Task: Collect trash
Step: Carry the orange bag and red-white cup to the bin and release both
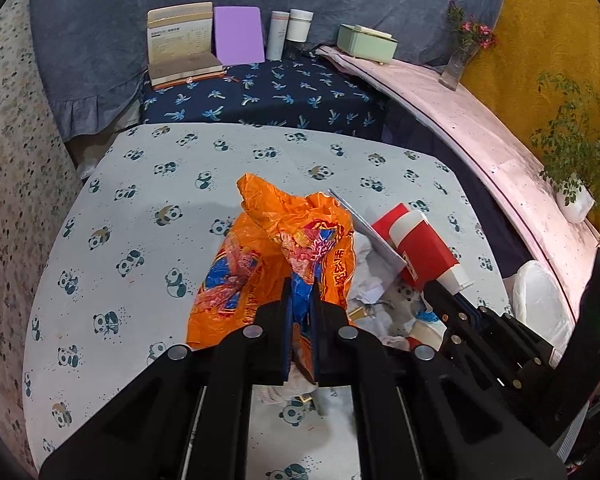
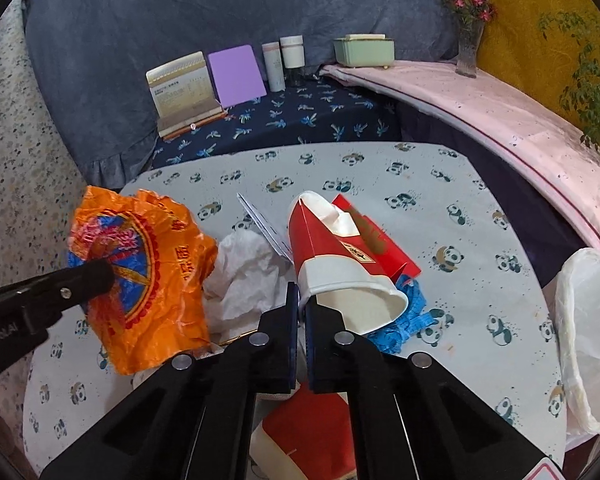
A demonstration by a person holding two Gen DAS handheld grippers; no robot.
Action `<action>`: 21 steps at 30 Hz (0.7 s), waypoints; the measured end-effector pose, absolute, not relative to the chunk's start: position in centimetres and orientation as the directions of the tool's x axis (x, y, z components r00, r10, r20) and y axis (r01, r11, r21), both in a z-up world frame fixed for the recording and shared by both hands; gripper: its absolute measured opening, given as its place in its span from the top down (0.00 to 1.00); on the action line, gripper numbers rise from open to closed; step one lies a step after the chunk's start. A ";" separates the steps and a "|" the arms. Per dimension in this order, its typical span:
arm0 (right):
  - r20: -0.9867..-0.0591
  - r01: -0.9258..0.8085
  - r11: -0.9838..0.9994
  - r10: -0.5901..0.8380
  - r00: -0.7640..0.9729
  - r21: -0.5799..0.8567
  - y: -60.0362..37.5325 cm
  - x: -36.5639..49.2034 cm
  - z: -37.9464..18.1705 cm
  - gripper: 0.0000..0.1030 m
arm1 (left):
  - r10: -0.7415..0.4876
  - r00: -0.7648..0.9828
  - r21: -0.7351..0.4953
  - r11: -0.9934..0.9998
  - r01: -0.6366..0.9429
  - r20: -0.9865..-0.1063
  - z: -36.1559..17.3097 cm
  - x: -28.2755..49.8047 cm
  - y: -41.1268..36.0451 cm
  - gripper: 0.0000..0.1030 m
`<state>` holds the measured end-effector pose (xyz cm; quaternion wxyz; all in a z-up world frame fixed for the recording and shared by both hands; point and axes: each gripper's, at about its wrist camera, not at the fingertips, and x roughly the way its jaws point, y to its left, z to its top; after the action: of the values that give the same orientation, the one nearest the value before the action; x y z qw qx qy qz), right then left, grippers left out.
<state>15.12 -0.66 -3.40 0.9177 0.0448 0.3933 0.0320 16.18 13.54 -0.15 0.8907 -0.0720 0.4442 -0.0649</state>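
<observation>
Left wrist view: the left gripper (image 1: 302, 292) pinches the orange plastic bag (image 1: 268, 252) near the middle of the panda-print tabletop (image 1: 140, 200).

Right wrist view: the right gripper (image 2: 302, 300) — jaws pressed on the rim of a red-and-white paper cup (image 2: 332, 256) — sits mid-table; a white-lined bin (image 2: 588, 320) stands at the right edge.

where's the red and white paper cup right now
The red and white paper cup lies on its side mid-table in the right wrist view, its rim pinched by the right gripper, a red box just behind it and crumpled white paper to its left.
</observation>
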 end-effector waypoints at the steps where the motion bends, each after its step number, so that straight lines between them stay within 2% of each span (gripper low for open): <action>1: -0.714 -0.021 0.994 0.093 0.694 0.109 -0.9 14.9 -3.1 0.97 | -0.182 0.599 -0.185 0.981 0.058 -0.780 0.0 16.1 13.2 0.94; 11: -0.667 0.036 0.992 0.054 0.743 0.120 -4.8 11.5 0.3 0.97 | -0.233 0.618 -0.177 0.972 0.152 -0.750 2.4 14.1 8.6 0.94; 21: -0.648 0.177 0.976 -0.052 0.760 0.130 -11.8 7.0 1.5 0.97 | -0.324 0.589 -0.161 0.936 0.313 -0.740 3.6 11.5 0.3 0.94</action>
<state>7.02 -11.81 1.45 0.9336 0.0919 0.3408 -0.0611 11.49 0.26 3.59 0.8914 -0.0068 0.4166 -0.1785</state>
